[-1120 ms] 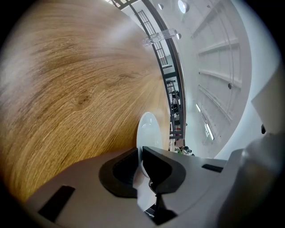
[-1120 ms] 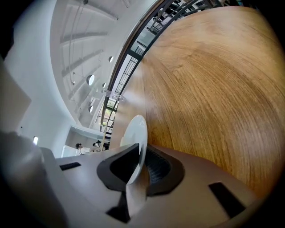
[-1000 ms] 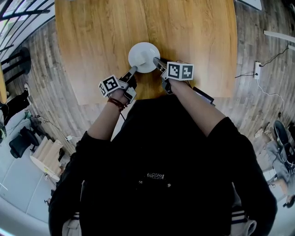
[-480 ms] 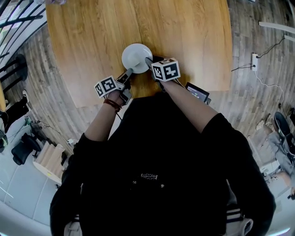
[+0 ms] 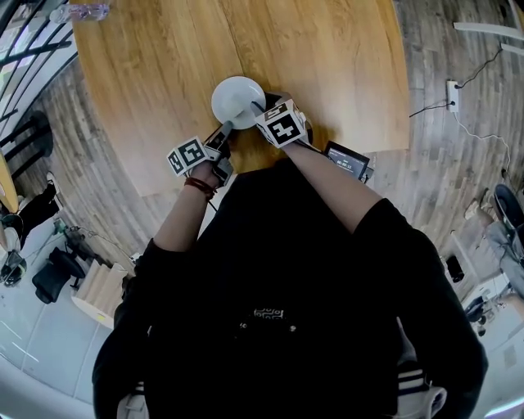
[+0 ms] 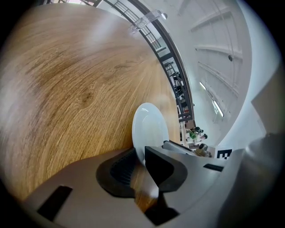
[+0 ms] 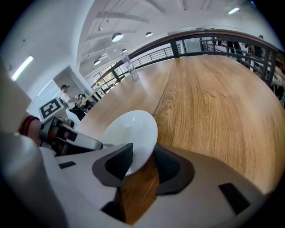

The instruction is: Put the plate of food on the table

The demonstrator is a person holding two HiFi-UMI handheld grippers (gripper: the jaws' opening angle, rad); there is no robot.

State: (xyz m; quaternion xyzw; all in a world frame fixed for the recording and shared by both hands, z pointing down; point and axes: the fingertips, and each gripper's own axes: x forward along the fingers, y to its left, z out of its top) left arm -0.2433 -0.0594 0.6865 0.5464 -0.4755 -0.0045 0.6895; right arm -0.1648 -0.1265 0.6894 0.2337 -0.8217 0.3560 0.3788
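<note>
A white plate (image 5: 237,100) lies flat on the wooden table (image 5: 164,65), close to its near edge; I see no food on it. My left gripper (image 5: 223,131) is at the plate's near-left rim. In the left gripper view the thin rim of the plate (image 6: 150,129) stands between the jaws of the left gripper (image 6: 139,156), which are opening with a narrow gap. My right gripper (image 5: 260,106) is at the near-right rim. Its jaws are opening wider, and the plate (image 7: 131,129) pokes between the tips of the right gripper (image 7: 142,153) with wood showing beside it.
A clear bottle (image 5: 82,11) stands at the table's far left corner. A dark tablet-like device (image 5: 348,159) sits off the table's near edge at my right. A railing runs beyond the table's far side. A person (image 7: 67,95) stands far off.
The right gripper's marker cube has swung in towards the plate's near rim and tilted. The left gripper stays at the near-left rim. The plate keeps its place on the table.
</note>
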